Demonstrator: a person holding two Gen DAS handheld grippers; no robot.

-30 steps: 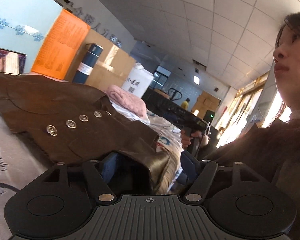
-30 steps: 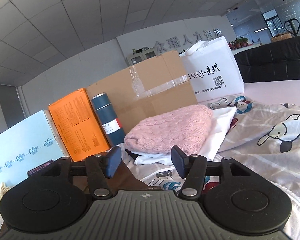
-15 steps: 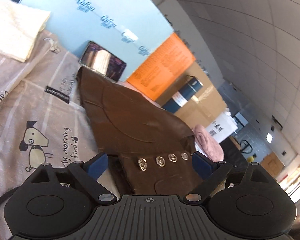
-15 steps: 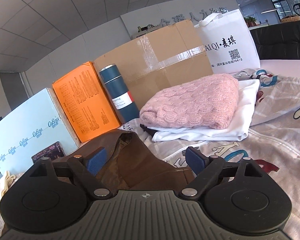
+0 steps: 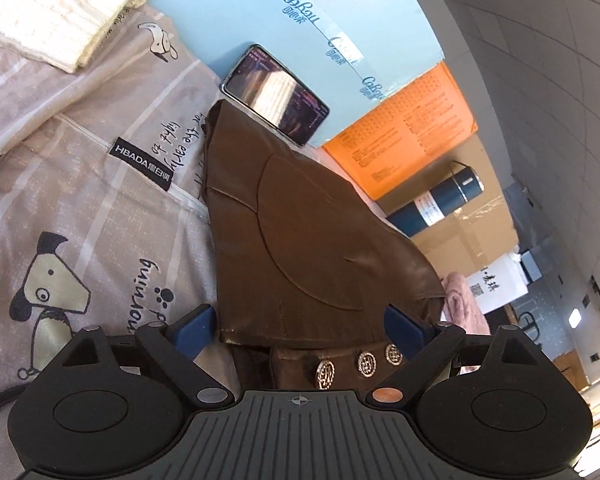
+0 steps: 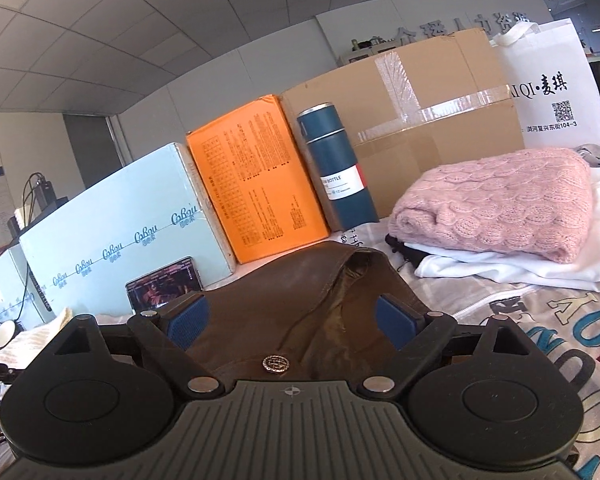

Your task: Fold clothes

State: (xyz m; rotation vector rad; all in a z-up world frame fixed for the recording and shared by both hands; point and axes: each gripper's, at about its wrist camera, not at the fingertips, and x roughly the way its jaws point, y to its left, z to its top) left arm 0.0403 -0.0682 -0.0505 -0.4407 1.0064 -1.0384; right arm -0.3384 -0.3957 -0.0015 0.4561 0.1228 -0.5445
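A brown leather jacket (image 5: pixel 300 232) with metal buttons (image 5: pixel 367 358) lies folded on a printed bedsheet (image 5: pixel 80 200). My left gripper (image 5: pixel 300 328) is open, its blue pads on either side of the jacket's near edge, just above it. In the right wrist view the same jacket (image 6: pixel 284 312) lies under my right gripper (image 6: pixel 292 320), which is open with its pads wide apart over the fabric; one button (image 6: pixel 274 362) shows close to the gripper body.
A phone (image 5: pixel 276 94), a light blue box (image 6: pixel 112 224), an orange box (image 6: pixel 256 184), a blue flask (image 6: pixel 336 168) and a cardboard box (image 6: pixel 420 96) line the back. A pink sweater (image 6: pixel 496 204) on white clothes lies right. A cream knit (image 5: pixel 56 12) lies far left.
The left gripper let go of the jacket, opened wide and swung down to face the sheet. The right gripper opened wide and moved over the jacket.
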